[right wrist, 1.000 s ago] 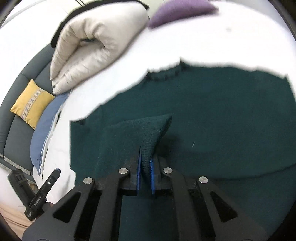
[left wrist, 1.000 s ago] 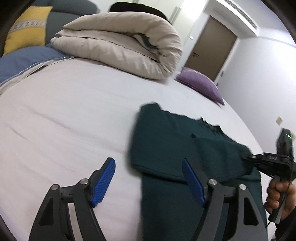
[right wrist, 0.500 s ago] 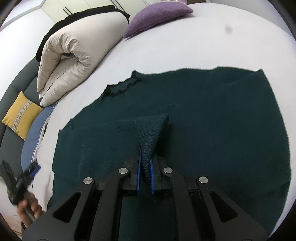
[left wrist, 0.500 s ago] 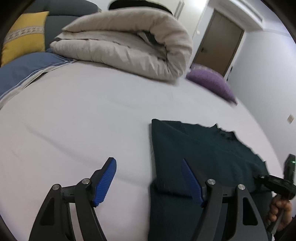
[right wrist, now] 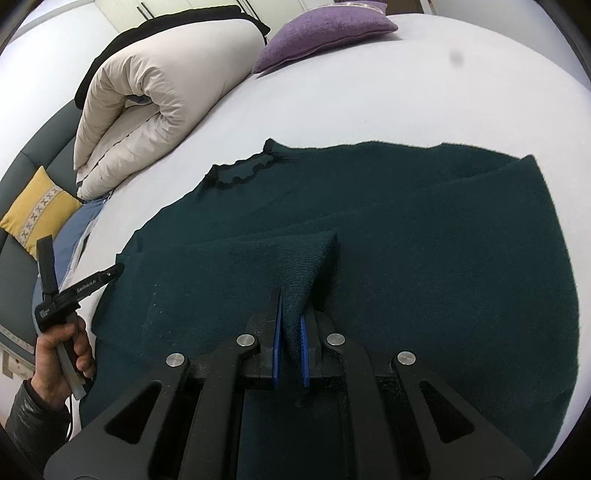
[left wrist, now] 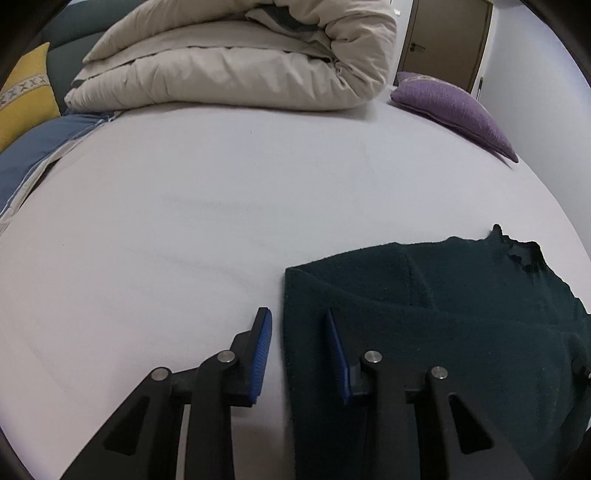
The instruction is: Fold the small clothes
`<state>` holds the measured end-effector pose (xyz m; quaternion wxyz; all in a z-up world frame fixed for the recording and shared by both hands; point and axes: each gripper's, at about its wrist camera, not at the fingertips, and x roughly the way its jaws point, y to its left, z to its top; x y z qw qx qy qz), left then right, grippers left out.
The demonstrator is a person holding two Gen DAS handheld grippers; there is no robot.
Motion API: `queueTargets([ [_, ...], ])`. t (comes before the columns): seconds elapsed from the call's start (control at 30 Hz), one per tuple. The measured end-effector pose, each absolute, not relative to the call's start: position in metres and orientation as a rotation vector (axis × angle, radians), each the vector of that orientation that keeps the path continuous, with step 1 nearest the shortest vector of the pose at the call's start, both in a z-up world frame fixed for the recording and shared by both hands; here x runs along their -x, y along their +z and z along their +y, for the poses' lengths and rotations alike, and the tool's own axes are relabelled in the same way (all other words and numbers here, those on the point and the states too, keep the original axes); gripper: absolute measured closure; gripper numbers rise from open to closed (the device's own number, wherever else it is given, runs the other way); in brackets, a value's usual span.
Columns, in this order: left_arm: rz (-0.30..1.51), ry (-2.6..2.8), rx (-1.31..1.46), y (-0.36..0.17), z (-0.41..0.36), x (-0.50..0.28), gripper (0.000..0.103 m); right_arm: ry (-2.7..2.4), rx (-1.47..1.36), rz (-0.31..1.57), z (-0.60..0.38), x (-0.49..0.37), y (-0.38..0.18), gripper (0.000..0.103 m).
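- Dark green knit, the sweater (left wrist: 461,332) lies flat on the white bed sheet (left wrist: 221,221) at the lower right of the left wrist view, its scalloped neckline toward the far right.
- Left gripper (left wrist: 299,332) has its blue-padded jaws apart, straddling the sweater's left edge: one finger is over bare sheet, the other over the knit; nothing is held between them.
- Beyond, a rolled beige duvet (left wrist: 240,62) lies across the far side of the bed, a purple cushion (left wrist: 454,107) just to its right, a yellow cushion (left wrist: 22,103) and a blue cloth (left wrist: 40,147) at the left edge, and a brown door (left wrist: 443,37) behind.
- No writing is readable in this view.
- From the right wrist view, the right gripper (right wrist: 290,332) is clamped on a raised fold of the sweater (right wrist: 424,240), which peaks up from the flat body between the blue pads.
- At lower left, the person's hand (right wrist: 59,358) holds the left gripper (right wrist: 79,286) at the sweater's edge; small white lettering on its black arm is too small to read.
- Duvet (right wrist: 147,96), purple cushion (right wrist: 325,29) and yellow cushion (right wrist: 37,210) sit well apart from the sweater.
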<state>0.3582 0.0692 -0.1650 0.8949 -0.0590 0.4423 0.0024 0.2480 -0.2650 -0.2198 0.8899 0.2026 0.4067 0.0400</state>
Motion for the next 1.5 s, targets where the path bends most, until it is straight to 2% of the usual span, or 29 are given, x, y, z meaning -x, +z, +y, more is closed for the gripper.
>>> queueTargets([
  [0.33, 0.862, 0.025, 0.117, -0.167, 0.071, -0.349, 0.069, 0.033, -0.438, 0.825, -0.267, -0.248, -0.217, 0.096],
  [0.57, 0.849, 0.035, 0.117, -0.167, 0.071, -0.345, 0.063, 0.030, -0.434, 0.837, -0.273, -0.254, -0.232, 0.098],
  [0.63, 0.852, 0.037, 0.132, -0.165, 0.075, -0.344, 0.061, 0.019, -0.420, 0.835, -0.269, -0.253, -0.227, 0.095],
  [0.8, 0.840, 0.041, 0.125, -0.166, 0.074, -0.343, 0.061, -0.010, -0.328, 0.773, -0.256, -0.247, -0.206, 0.095],
  [0.93, 0.826, 0.043, 0.120, -0.167, 0.074, -0.341, 0.060, -0.061, -0.342, 0.801, -0.273, -0.245, -0.225, 0.097],
  [1.03, 0.828, 0.044, 0.131, -0.165, 0.076, -0.340, 0.058, 0.005, -0.473, 0.774, -0.293, -0.241, -0.235, 0.097],
  [1.07, 0.832, 0.062, 0.121, -0.160, 0.077, -0.336, 0.055, 0.011, -0.487, 0.782, -0.296, -0.240, -0.233, 0.096],
  [1.13, 0.827, 0.105, 0.088, -0.149, 0.079, -0.320, 0.050, -0.006, -0.488, 0.792, -0.298, -0.233, -0.228, 0.093],
  [1.2, 0.811, 0.091, 0.085, -0.140, 0.087, -0.298, 0.050, -0.053, -0.483, 0.786, -0.300, -0.214, -0.219, 0.088],
  [1.23, 0.809, 0.085, 0.080, -0.135, 0.091, -0.284, 0.047, -0.056, -0.489, 0.777, -0.301, -0.202, -0.217, 0.078],
  [1.27, 0.817, 0.082, 0.071, -0.131, 0.096, -0.267, 0.046, -0.053, -0.511, 0.757, -0.303, -0.180, -0.211, 0.061],
  [1.37, 0.847, 0.040, 0.076, -0.126, 0.111, -0.221, 0.043, -0.038, -0.551, 0.686, -0.306, -0.118, -0.198, 0.034],
  [1.43, 0.882, 0.000, 0.086, -0.127, 0.120, -0.189, 0.042, -0.028, -0.553, 0.653, -0.305, -0.082, -0.190, 0.029],
  [1.5, 0.921, -0.039, 0.116, -0.131, 0.126, -0.160, 0.041, -0.012, -0.557, 0.650, -0.304, -0.039, -0.186, 0.028],
])
